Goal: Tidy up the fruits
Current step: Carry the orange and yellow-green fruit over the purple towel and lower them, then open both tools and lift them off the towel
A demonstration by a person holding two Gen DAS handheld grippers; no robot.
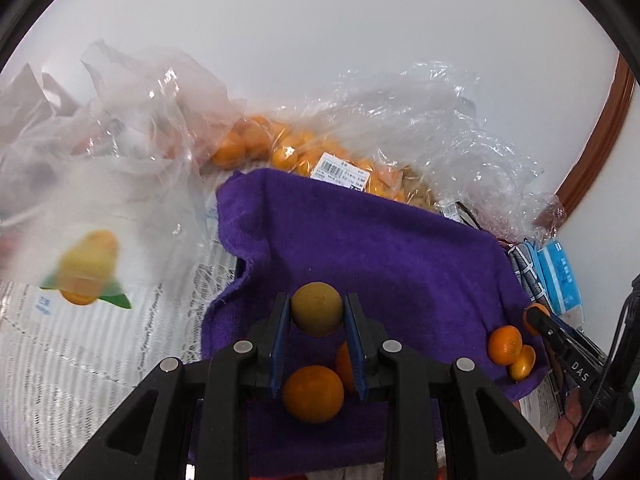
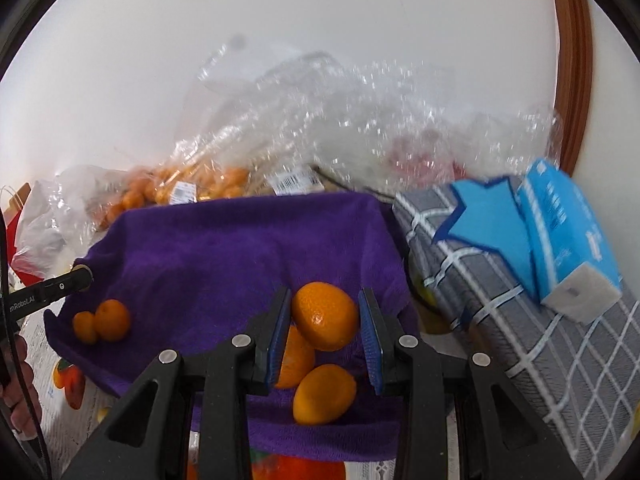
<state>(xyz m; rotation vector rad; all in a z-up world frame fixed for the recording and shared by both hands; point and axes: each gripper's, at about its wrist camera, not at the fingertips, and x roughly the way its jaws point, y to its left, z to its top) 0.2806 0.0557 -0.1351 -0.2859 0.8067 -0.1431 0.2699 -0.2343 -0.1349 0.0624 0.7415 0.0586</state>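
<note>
**Left wrist view: two fruits in the air over a purple cloth**

We see the left gripper (image 1: 316, 322) clamped on a dull yellow-green round fruit (image 1: 316, 307), held above the crumpled purple terry cloth (image 1: 380, 240) where a glossy orange mandarin (image 1: 313, 394) lies just below. In the right wrist view the right gripper (image 2: 325, 330) appears to pinch a larger smooth orange citrus (image 2: 325, 316) over two more loose oranges (image 2: 324, 394).

Each fruit is round and caught only at its sides near the fingertips, so we judge that a quick swing or a slackened squeeze could let one slip and roll off the cloth's edge. Setting either down onto the fruit beneath could knock those rolling too. The pair of small orange mandarins (image 1: 508, 350) sits near the cloth's rim, close to the other gripper's path. The clear plastic bags of small oranges (image 1: 304, 152) behind could snag a finger.
</note>
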